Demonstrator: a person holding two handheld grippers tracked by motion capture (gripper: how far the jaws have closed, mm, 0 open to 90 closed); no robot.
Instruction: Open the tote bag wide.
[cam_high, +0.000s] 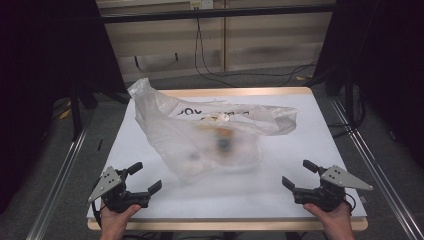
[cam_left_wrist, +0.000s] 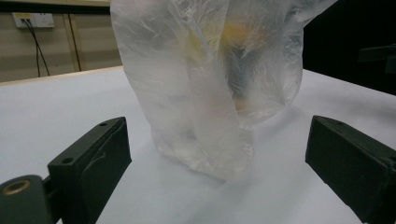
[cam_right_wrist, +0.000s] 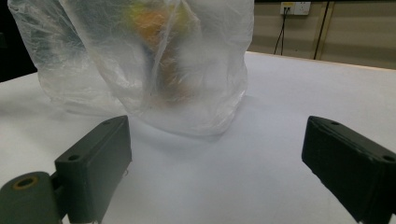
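The plastic bag lies on the white counter, slumped across its middle and far half, well apart from both of my grippers at the near edge. My left gripper and my right gripper both point toward it with fingers spread wide and nothing between them.

Handling assessment:

- Material — thin, translucent film, crumpled and soft. I judge it will fold and slide under any push rather than resist.
- Contents — blurred shapes show through the film, one orange-yellow and one dark; I cannot tell what they are. I take the load to be light but loose, so it may shift or roll inside when the bag is lifted.
- Surface — smooth film is likely slippery between hard fingers; a shallow pinch on a single layer may pull free.
- Fragility — the film could tear if I drag it against the weight of the contents.

Recommended hold:

- Take gathered film, not a flat wall. The bunched upper corner at the far left and the loose flap toward the far right each offer several layers to pinch.
- In the left gripper view a folded ridge runs down the near face of the bag — a nearer option, though closer to the contents.
- Close fully on the fold, then lift slowly so the load settles below the grip.
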